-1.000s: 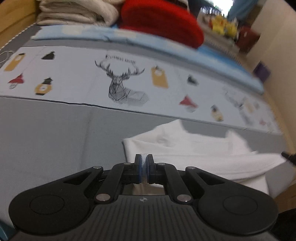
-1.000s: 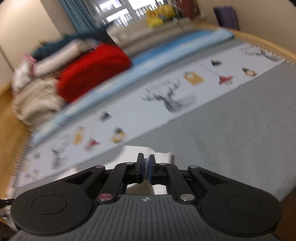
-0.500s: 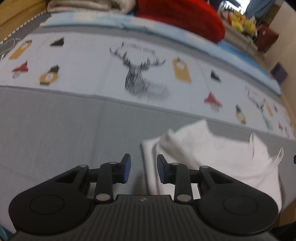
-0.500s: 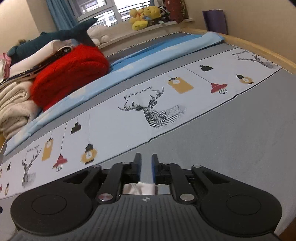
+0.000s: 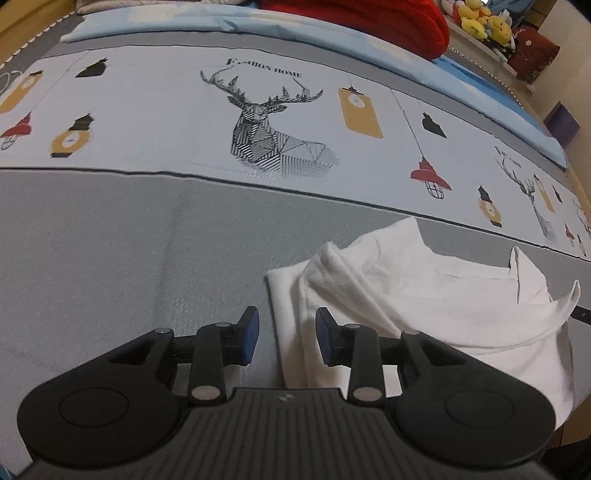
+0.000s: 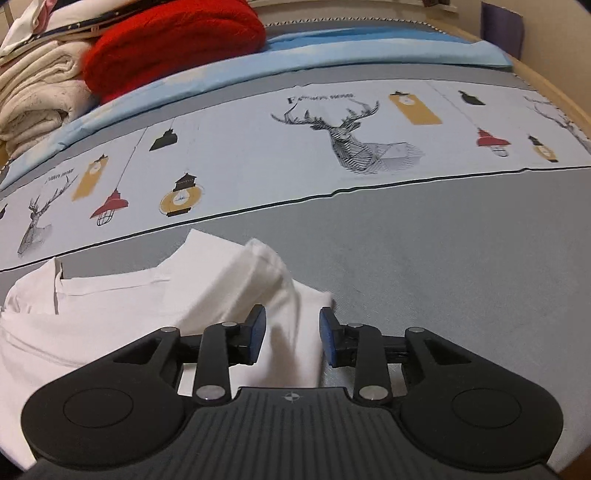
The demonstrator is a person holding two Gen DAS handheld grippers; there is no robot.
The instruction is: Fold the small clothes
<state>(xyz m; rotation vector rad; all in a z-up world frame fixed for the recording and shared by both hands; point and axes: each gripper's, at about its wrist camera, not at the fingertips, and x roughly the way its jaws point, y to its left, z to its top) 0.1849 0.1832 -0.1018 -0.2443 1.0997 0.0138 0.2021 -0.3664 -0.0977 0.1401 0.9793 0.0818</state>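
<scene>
A white garment (image 5: 424,295) lies crumpled and partly folded on the grey stretch of a bed (image 5: 110,258), just on the near side of the pale printed band with the stag drawing (image 5: 273,133). The left tongs (image 5: 284,334) hang over the garment's left edge with their jaws parting; that edge runs through the gap between the blue pads (image 5: 249,332), and neither pad presses on the cloth. The right tongs (image 6: 293,336) sit over the garment's right end, jaws likewise parting, with a blurred fold of white cloth in the gap and no pad bearing on it. Beyond the stag, a light blue sheet (image 6: 295,62) crosses the bed, and past it rest a red blanket (image 6: 173,40) and cream folded blankets (image 6: 37,99). Yellow plush toys (image 5: 480,22) sit far behind the stag, toward the right.
</scene>
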